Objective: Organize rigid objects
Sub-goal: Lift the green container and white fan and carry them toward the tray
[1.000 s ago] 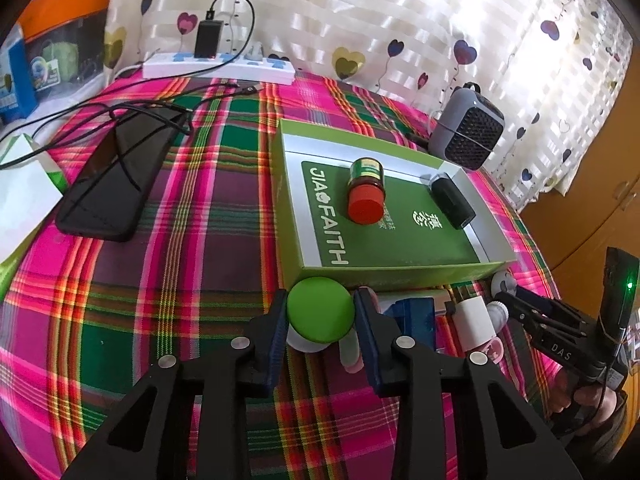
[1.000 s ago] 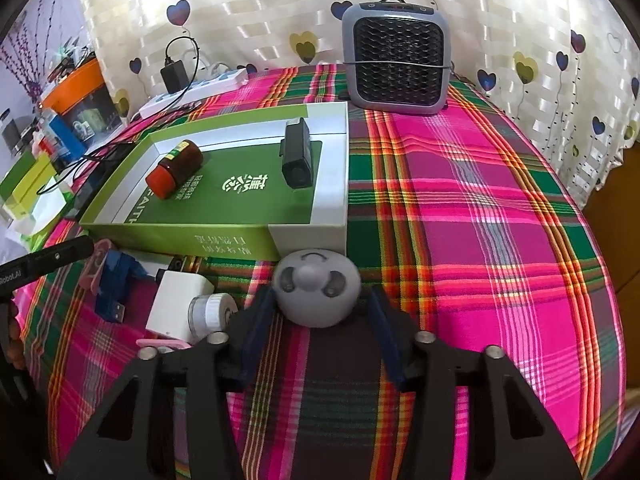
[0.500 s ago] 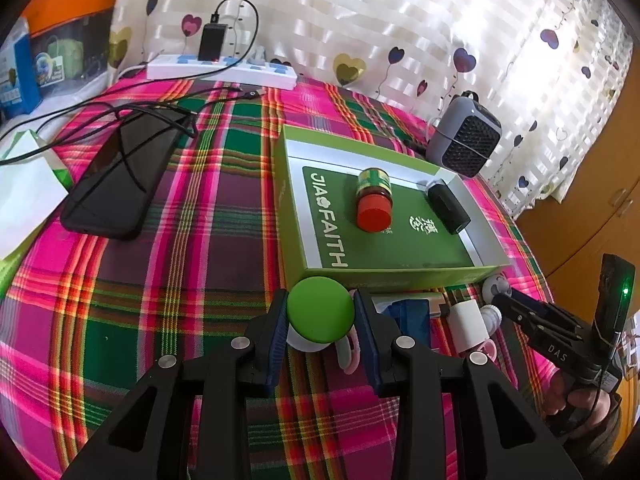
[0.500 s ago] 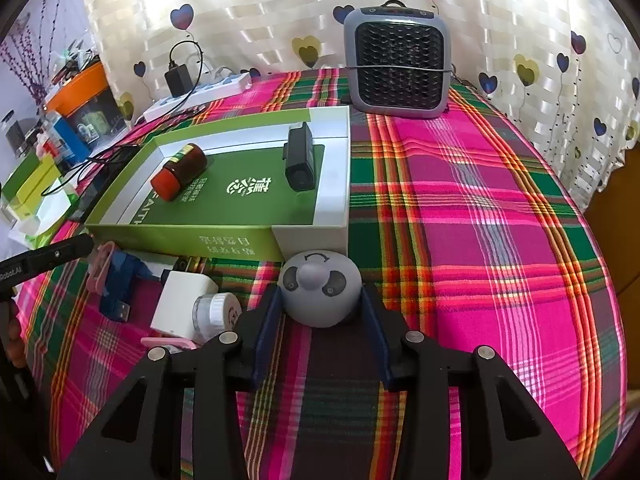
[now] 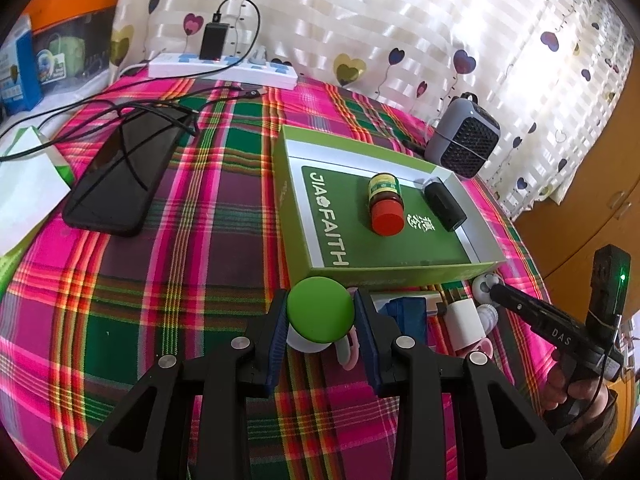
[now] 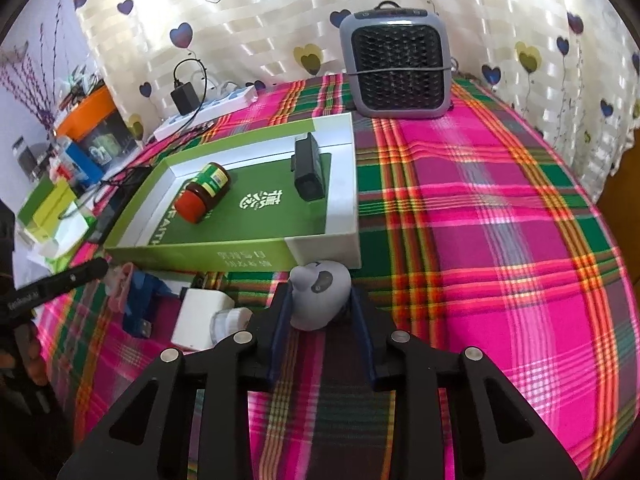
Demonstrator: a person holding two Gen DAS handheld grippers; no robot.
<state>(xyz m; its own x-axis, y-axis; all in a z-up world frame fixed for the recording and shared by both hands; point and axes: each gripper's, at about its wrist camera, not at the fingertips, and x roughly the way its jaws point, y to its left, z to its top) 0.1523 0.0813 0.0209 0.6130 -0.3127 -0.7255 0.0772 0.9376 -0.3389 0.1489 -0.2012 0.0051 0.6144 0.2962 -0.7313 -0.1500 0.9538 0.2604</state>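
The round green-capped white container (image 5: 320, 314) sits pinched between the blue pads of my left tongs (image 5: 321, 320), held just in front of the near wall of the shallow green-and-white cardboard box (image 5: 360, 270), whether lifted or still on the cloth I cannot tell. My right tongs (image 6: 320, 300) are closed around the rounded grey plastic gadget with dark buttons (image 6: 318, 294), which sits at the box's near right corner, very close to its white wall. Inside the box a red-lidded glass jar with a green label (image 5: 385, 204) lies on its side, and a black rectangular block (image 5: 444, 206) lies near it towards the far end, the two apart. Between my two tongs, on the pink-and-green plaid desk (image 6: 500, 240), a small heap waits: a white square charger (image 6: 202, 318), a blue piece (image 5: 408, 312) and a pink clip (image 6: 120, 286). I judge both pickups made, so this is the carry step: each piece must rise over the box wall and come down on bare green floor, clear of jar and block, before I let go.
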